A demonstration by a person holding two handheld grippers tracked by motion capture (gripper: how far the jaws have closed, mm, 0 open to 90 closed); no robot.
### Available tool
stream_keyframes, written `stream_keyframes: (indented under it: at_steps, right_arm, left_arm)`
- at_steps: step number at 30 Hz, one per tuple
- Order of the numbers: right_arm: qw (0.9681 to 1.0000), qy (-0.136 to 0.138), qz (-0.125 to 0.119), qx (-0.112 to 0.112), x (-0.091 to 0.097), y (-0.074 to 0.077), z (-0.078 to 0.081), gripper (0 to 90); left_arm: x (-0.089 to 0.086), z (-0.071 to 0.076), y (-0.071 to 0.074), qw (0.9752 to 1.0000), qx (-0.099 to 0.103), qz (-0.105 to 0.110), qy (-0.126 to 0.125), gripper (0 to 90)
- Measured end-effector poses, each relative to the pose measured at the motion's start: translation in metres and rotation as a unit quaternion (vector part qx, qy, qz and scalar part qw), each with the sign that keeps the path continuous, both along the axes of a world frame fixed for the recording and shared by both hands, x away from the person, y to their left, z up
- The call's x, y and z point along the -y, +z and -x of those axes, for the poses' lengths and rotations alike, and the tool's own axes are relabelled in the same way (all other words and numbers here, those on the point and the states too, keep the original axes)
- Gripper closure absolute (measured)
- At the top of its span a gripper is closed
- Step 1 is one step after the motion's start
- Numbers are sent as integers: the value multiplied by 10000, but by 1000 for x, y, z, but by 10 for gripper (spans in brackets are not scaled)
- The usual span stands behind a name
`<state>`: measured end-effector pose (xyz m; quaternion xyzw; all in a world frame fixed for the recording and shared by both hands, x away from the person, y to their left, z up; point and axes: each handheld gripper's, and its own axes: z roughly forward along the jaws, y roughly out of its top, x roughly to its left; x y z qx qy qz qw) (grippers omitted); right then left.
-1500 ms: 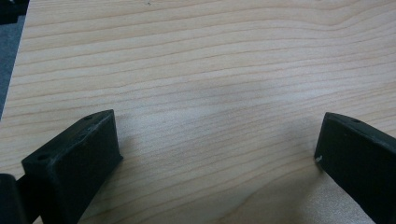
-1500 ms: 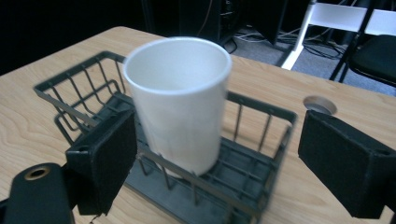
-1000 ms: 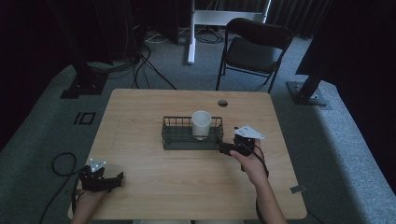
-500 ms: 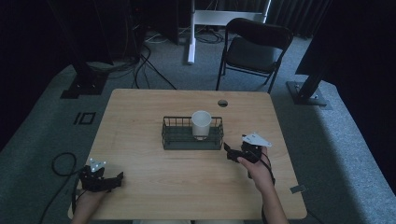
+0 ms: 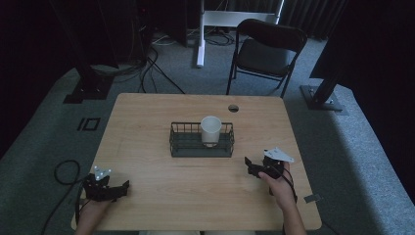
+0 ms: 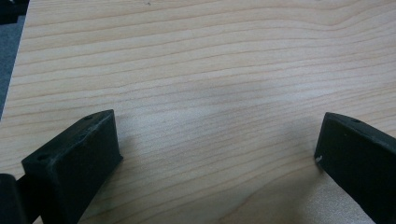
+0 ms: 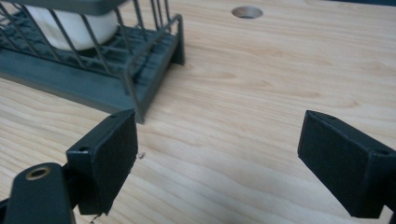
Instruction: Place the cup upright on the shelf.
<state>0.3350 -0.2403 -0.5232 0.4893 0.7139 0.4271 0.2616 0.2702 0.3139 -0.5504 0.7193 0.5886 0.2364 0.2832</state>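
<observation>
**K:** Status on the table (image 5: pixel 147 122)?

**M:** Light wood top; dark wire basket (image 5: pixel 201 149) sits near the centre; white cup (image 5: pixel 210 130) stands upright inside it, toward the basket's right end; round cable hole (image 5: pixel 233 107) in the tabletop behind the basket, near the far edge.

**K:** Grippers?

**M:** Left gripper (image 5: pixel 117 188) low at the near-left corner, held in the person's left hand (image 5: pixel 93 208); right gripper (image 5: pixel 250 166) at the near-right, held in the right hand (image 5: pixel 276 181), grey three-cornered plate on top; both well apart from each other.

**K:** Jaw state?

**M:** Left gripper view: both black jaws spread wide, bare wood grain between them, nothing pinched; right gripper view: jaws also spread wide, nothing between them but tabletop.

**K:** Right one near the basket?

**M:** Near, not touching; in the right gripper view the basket's corner post (image 7: pixel 135 100) sits just beyond the left-hand jaw, cup (image 7: pixel 74 28) visible through the wires at top left, cable hole (image 7: pixel 246 11) at the top edge; from the high view the gripper is off the basket's near-right corner, with a clear strip of table between.

**K:** Surroundings?

**M:** Black folding chair (image 5: pixel 266 51) behind the far side of the table; grey carpet; cables on the floor at left; a cable loop (image 5: pixel 63 169) trails off the table's left edge by the left gripper.
</observation>
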Motion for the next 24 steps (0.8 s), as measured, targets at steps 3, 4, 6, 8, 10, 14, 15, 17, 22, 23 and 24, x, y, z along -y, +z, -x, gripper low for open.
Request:
stream_keyframes:
  at_steps: [3, 4, 6, 8, 10, 14, 15, 17, 22, 23, 24]
  right_arm:
    - [9999, -76, 33, -58, 5, -5, 2, 119]
    - [9999, -110, 31, -78, 7, -6, 2, 119]
    - [9999, -130, 23, -94, 9, -7, 2, 119]
    - [9997, -184, 86, -153, 14, -10, 4, 119]
    - [9995, -246, 58, -188, 18, -11, 4, 119]
    - [9990, -371, 78, -242, 27, -12, 6, 119]
    - [9988, -401, 95, -263, 29, -12, 6, 119]
    - [9984, -468, 135, -286, 33, -13, 7, 119]
    - [9971, -613, 205, -403, 43, -17, 8, 119]
    - [9969, -638, 202, -425, 45, -17, 8, 119]
    - [9965, -665, 229, -453, 47, -18, 8, 119]
  left_arm:
    - [0, 0, 0, 10000, 0, -1, -1, 1]
    - [0, 0, 0, 10000, 0, 0, 0, 1]
    - [0, 0, 0, 10000, 1, 0, 0, 1]
    - [0, 0, 0, 10000, 1, 0, 0, 2]
    - [0, 0, 0, 10000, 0, 0, -1, 1]
    - [0, 0, 0, 10000, 1, 1, 0, 2]
    - [0, 0, 0, 10000, 0, 1, 0, 1]
    - [0, 0, 0, 10000, 0, 0, -1, 1]
    - [0, 0, 0, 10000, 0, 0, 0, 1]
    - [0, 0, 0, 10000, 1, 0, 0, 1]
    - [0, 0, 0, 10000, 0, -1, 0, 2]
